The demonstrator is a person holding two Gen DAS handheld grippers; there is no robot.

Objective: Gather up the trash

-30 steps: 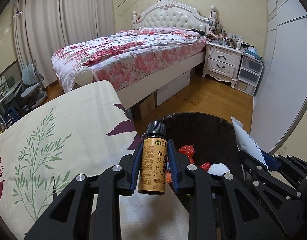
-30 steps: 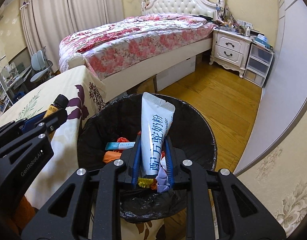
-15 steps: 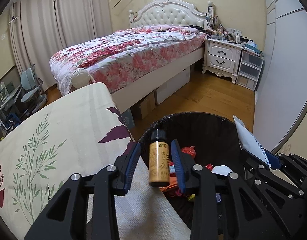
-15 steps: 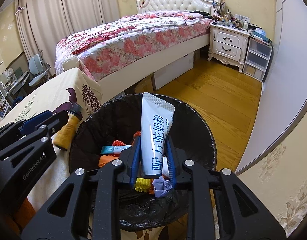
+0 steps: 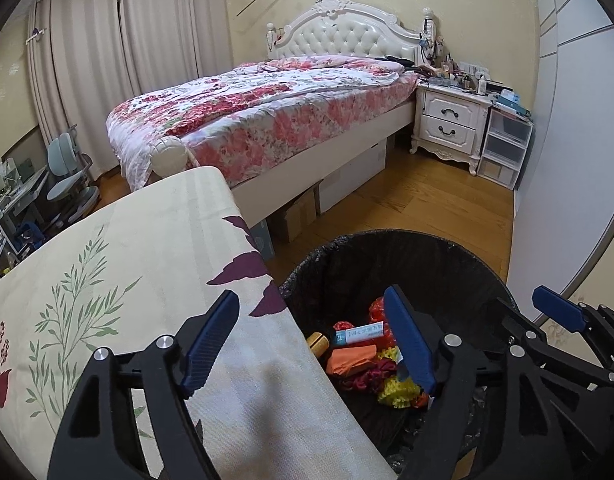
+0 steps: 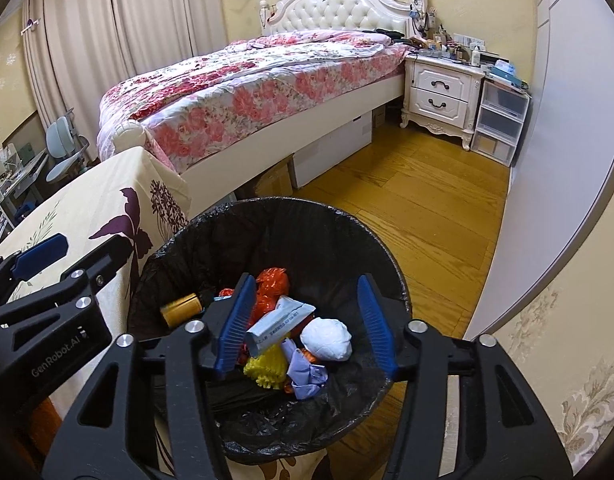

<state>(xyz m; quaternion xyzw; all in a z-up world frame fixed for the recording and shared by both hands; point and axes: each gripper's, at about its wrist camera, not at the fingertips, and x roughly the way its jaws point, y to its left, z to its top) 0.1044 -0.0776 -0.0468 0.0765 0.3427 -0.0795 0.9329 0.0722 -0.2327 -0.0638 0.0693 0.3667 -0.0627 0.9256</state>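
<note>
Over the bin (image 6: 263, 236), both my left gripper (image 5: 311, 336) and right gripper (image 6: 303, 324) are opening with nothing between their jaws, the bottle (image 6: 181, 310) and sachet (image 6: 279, 322) lie in it, so next I'd seek more trash.

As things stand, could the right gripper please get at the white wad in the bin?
Probably yes. The right gripper hangs over the bin, jaws opening and empty, and the white wad lies on top of the trash between them, uncovered. The sachet lies just beside it.
</note>
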